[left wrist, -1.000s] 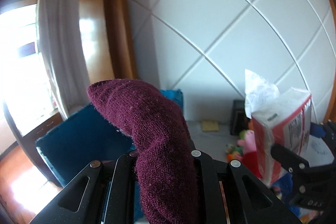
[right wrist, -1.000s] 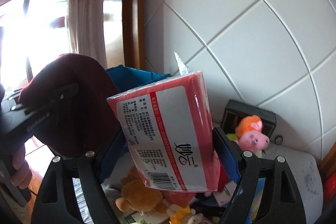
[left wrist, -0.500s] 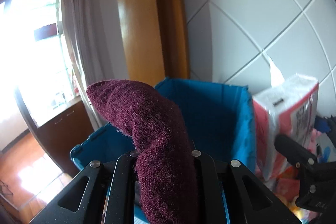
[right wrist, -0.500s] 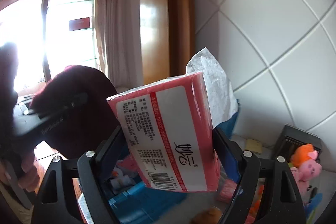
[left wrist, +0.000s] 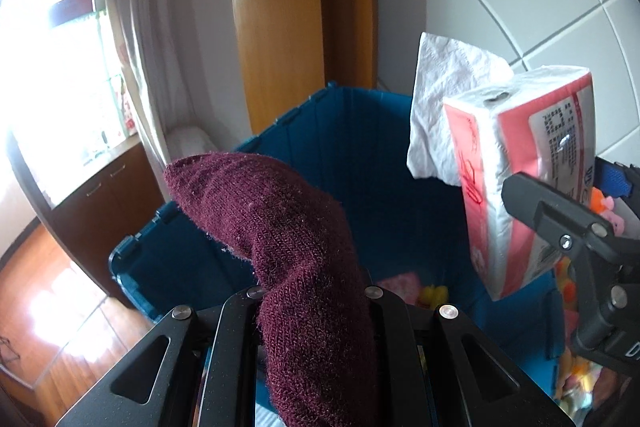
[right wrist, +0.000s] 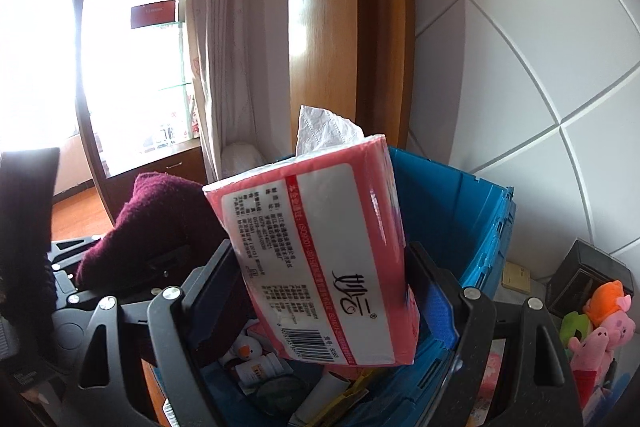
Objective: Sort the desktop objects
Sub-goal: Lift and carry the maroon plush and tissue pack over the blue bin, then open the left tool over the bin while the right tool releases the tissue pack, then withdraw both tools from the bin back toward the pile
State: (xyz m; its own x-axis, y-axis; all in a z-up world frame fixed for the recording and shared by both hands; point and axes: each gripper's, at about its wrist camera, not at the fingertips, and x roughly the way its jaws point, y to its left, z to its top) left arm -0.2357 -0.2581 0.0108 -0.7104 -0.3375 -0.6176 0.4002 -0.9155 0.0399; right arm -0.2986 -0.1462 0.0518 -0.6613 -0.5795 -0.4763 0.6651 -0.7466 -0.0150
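Note:
My left gripper point(left wrist: 314, 297) is shut on a maroon knitted sock point(left wrist: 288, 243) that sticks up and bends left, held over the open blue crate point(left wrist: 360, 155). My right gripper point(right wrist: 320, 291) is shut on a pink tissue pack point(right wrist: 320, 259) with a white tissue poking out the top, held above the same crate point(right wrist: 448, 211). In the left wrist view the pack point(left wrist: 520, 179) and the right gripper point(left wrist: 568, 247) show at the right. In the right wrist view the sock point(right wrist: 160, 223) and left gripper show at the left.
The crate holds several small items, among them a white bottle point(right wrist: 260, 367) and a pink item point(left wrist: 400, 287). Plush pig toys point(right wrist: 604, 323) and a black box point(right wrist: 588, 279) sit to its right by the tiled wall. A curtain point(left wrist: 152, 47) and wooden floor point(left wrist: 60, 307) lie left.
Both grippers swung left with their loads, from facing the tiled wall and toys to hanging over the blue crate. The crate's inside now shows below them.

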